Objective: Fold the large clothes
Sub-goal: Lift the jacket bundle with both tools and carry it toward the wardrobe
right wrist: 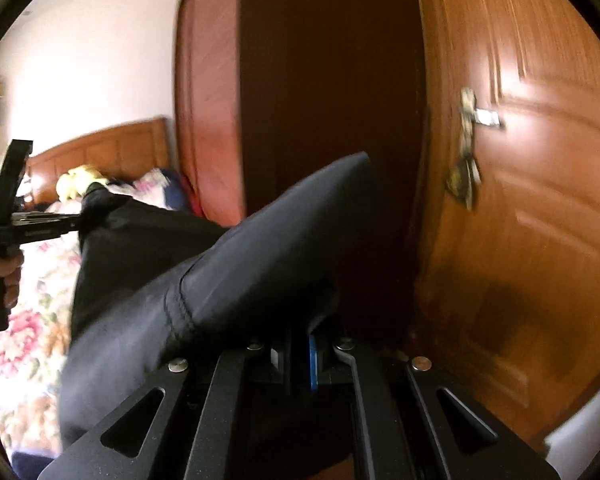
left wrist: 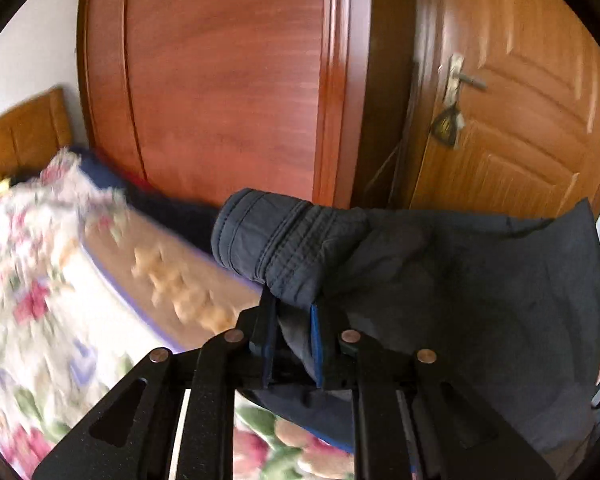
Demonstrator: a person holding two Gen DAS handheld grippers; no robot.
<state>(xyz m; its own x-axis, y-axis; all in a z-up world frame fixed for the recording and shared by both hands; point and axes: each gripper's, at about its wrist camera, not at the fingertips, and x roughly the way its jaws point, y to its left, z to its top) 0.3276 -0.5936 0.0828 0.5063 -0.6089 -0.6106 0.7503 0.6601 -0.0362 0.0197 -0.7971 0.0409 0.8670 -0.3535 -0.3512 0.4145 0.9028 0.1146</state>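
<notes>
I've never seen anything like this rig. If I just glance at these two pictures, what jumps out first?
A big dark padded jacket fills the middle of both views, held up in the air between two black grippers. The left gripper pinches a ribbed cuff, while the right gripper clamps another part of the fabric. Behind stand a reddish wooden wardrobe and a door, with a flowered bedspread below left.

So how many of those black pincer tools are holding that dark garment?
2. The left tool pinches a ribbed cuff; the right tool grips the dark garment further along, held up above the bed.
</notes>
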